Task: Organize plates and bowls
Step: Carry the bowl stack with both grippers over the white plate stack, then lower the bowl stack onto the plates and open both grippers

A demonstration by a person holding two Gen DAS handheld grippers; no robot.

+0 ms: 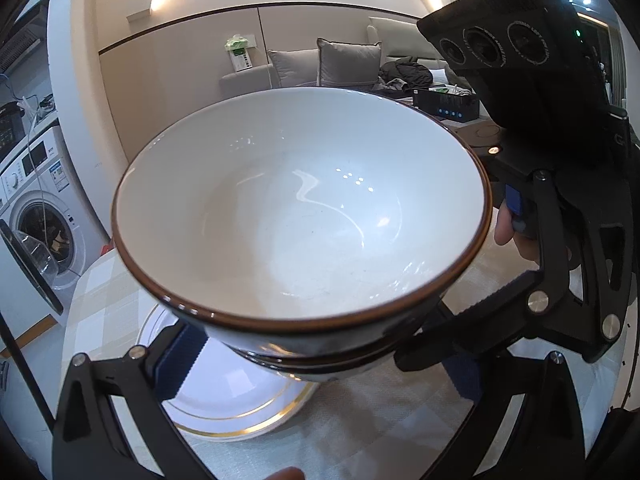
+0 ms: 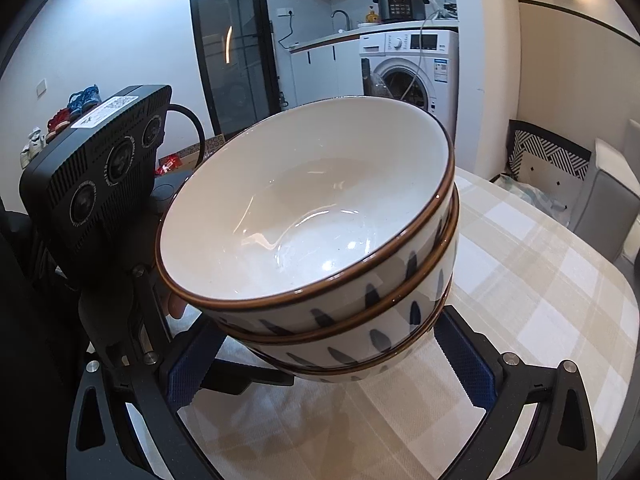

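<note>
A nested stack of white bowls (image 1: pixel 304 220) with brown rims and blue brush marks is held in the air above the checked tablecloth; it also shows in the right wrist view (image 2: pixel 304 216). My left gripper (image 1: pixel 324 364) and my right gripper (image 2: pixel 328 364) each close around the base of the stack from opposite sides. Each gripper's body shows in the other's view: the right one (image 1: pixel 540 128) and the left one (image 2: pixel 100 184). A white plate with a gold rim (image 1: pixel 240 412) lies on the table below the stack.
The table with a beige checked cloth (image 2: pixel 520 300) ends at a rounded edge on the right. A chair with a patterned cushion (image 2: pixel 552 160) stands beyond it. A washing machine (image 2: pixel 412 68) and a sofa (image 1: pixel 320 64) are far behind.
</note>
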